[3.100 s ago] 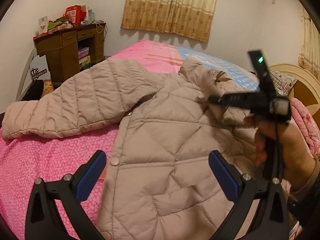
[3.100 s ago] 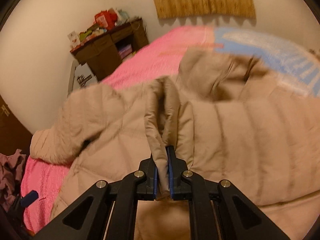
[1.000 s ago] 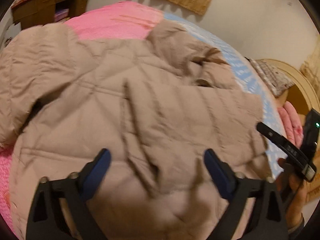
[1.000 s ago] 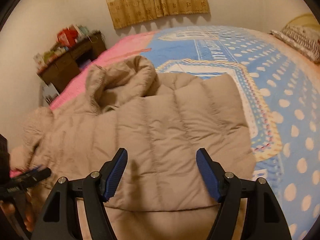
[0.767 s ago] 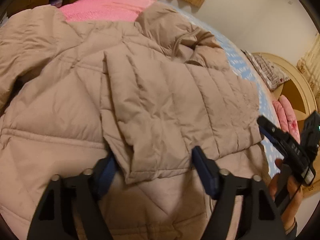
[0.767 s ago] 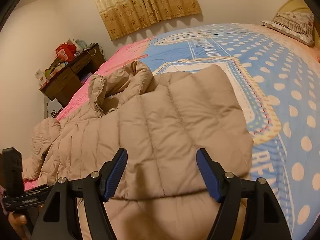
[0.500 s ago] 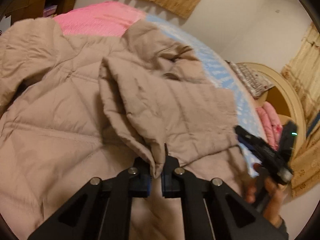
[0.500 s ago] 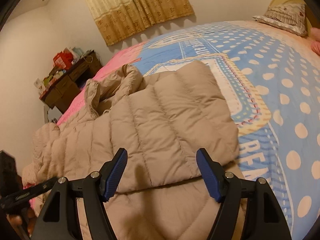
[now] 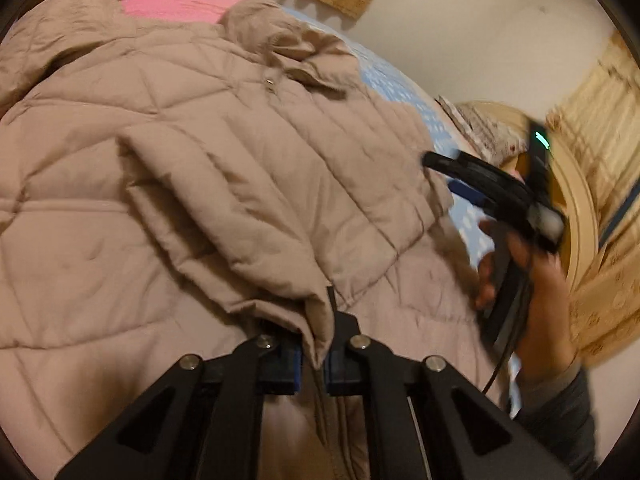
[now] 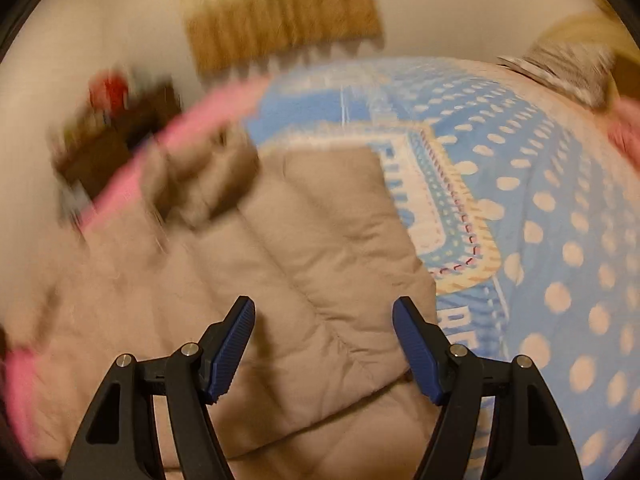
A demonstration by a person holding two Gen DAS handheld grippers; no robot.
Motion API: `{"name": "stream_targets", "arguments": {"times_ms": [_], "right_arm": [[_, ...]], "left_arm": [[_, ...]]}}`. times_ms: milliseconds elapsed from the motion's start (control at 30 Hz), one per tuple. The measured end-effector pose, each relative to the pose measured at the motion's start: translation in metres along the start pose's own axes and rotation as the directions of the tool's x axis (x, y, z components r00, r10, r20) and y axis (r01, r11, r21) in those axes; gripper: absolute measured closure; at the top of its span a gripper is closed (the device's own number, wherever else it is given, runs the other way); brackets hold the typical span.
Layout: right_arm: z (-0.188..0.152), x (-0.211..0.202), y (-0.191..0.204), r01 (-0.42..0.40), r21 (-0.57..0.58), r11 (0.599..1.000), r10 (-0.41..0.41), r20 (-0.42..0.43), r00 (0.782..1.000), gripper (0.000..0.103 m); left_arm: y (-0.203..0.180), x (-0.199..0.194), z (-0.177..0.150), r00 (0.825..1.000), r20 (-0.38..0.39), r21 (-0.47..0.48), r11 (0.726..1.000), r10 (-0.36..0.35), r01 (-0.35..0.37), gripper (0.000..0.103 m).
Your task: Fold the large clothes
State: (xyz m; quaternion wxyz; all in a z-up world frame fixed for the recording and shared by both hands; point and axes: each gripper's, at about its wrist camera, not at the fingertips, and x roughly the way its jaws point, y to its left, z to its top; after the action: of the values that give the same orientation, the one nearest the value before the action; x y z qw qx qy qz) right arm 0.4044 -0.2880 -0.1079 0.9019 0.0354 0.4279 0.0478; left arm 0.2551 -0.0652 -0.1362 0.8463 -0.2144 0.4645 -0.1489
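Observation:
A beige quilted down coat [image 9: 168,168] lies spread over the bed. One sleeve [image 9: 280,184] is folded across the coat's body, and my left gripper [image 9: 312,356] is shut on the sleeve's cuff, which bunches between the blue pads. In the left wrist view my right gripper [image 9: 452,180] hovers open near the coat's right edge, held by a hand [image 9: 536,280]. In the blurred right wrist view my right gripper [image 10: 324,340] stands open above the folded sleeve [image 10: 312,264], with nothing between its fingers.
The bed carries a blue polka-dot cover [image 10: 560,220] on the right and a pink cover [image 9: 184,2] at the far left. A dark wooden desk [image 10: 108,148] stands by the wall, curtains [image 10: 280,12] hang behind, and a rounded wooden headboard [image 9: 576,200] lies to the right.
My left gripper closed on the sleeve's cuff and has drawn it toward the camera and leftwards. The right gripper stayed open and shifted only a little over the coat.

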Motion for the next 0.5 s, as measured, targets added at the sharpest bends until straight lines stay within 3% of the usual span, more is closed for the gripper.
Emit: {"name": "stream_targets", "arguments": {"times_ms": [67, 167, 300, 333, 367, 433, 500], "right_arm": [[-0.001, 0.027, -0.015, 0.059, 0.033, 0.998, -0.056, -0.094, 0.994, 0.031], [-0.003, 0.043, -0.041, 0.059, 0.124, 0.99, -0.043, -0.132, 0.99, 0.02], [-0.004, 0.023, -0.039, 0.083, 0.121, 0.989, -0.072, -0.098, 0.993, 0.02], [-0.005, 0.007, -0.033, 0.091, 0.11, 0.99, -0.085, -0.051, 0.995, 0.02], [-0.004, -0.004, -0.027, 0.09, 0.1, 0.991, -0.088, -0.022, 0.996, 0.02], [-0.003, -0.025, -0.009, 0.063, 0.059, 0.996, -0.065, 0.029, 0.997, 0.019], [-0.001, -0.039, 0.016, 0.026, -0.003, 1.0, -0.026, 0.055, 0.998, 0.019]], "left_arm": [[-0.006, 0.0, -0.002, 1.0, 0.009, 0.037, 0.999, 0.002, -0.002, 0.094], [-0.009, -0.005, -0.001, 1.0, -0.006, 0.05, 0.999, -0.002, 0.002, 0.08], [-0.009, -0.036, 0.0, 0.998, 0.048, 0.098, 0.995, 0.031, -0.035, 0.043], [-0.009, -0.049, 0.002, 0.994, 0.093, 0.117, 0.99, 0.063, -0.073, 0.031], [-0.008, -0.059, 0.003, 0.988, 0.131, 0.132, 0.987, 0.079, -0.096, 0.026], [-0.006, -0.077, 0.008, 0.967, 0.222, 0.149, 0.975, 0.128, -0.163, 0.008], [0.004, -0.091, 0.015, 0.943, 0.279, 0.113, 0.969, 0.182, -0.22, 0.001]]}}
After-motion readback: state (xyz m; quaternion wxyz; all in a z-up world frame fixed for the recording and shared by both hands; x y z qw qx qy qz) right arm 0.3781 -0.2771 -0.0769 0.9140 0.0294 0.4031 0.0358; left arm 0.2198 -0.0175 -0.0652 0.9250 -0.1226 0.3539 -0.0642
